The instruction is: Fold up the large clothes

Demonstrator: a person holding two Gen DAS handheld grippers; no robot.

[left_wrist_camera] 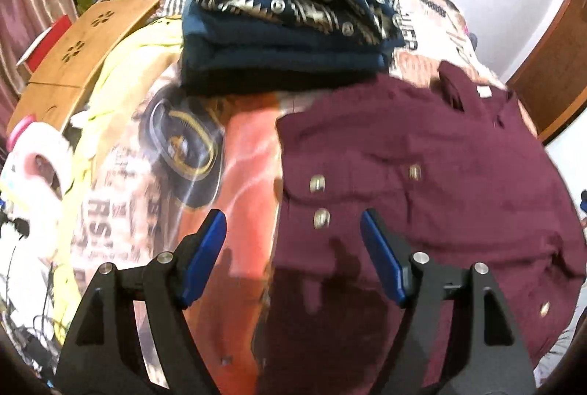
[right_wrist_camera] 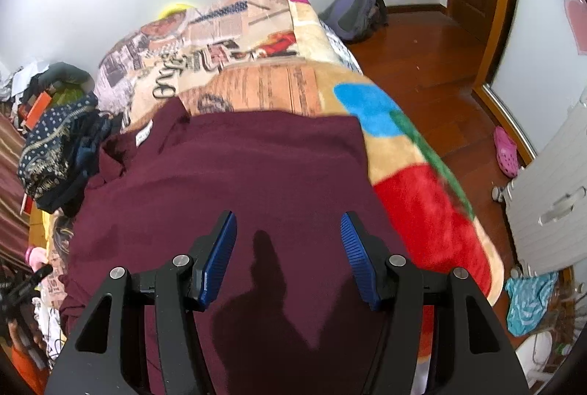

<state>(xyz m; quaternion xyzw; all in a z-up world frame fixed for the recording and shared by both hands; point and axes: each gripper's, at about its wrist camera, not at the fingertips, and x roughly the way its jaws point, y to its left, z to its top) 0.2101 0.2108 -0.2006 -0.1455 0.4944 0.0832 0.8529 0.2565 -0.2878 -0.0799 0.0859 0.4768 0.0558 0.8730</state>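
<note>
**Both grippers spread above a maroon shirt on the bed**

Blue-padded fingers of the left gripper point(left_wrist_camera: 293, 229) fill the bottom of the left wrist view, jaws wide apart and holding nothing. Beneath and to their right lies the maroon shirt point(left_wrist_camera: 422, 182), spread over a printed blanket point(left_wrist_camera: 146, 167), its metal snaps point(left_wrist_camera: 317, 182) showing mid-frame and its collar toward the upper right. At top centre sits a stack of folded dark clothes point(left_wrist_camera: 286, 39), a patterned navy piece on top. A wooden lap table point(left_wrist_camera: 77, 53) occupies the upper left.

In the right wrist view, the right gripper point(right_wrist_camera: 288, 229) likewise stands open and empty at the bottom, over the shirt's plain back panel point(right_wrist_camera: 238, 174). The blanket runs to the upper centre; wooden floor point(right_wrist_camera: 440, 72) fills the right.
</note>
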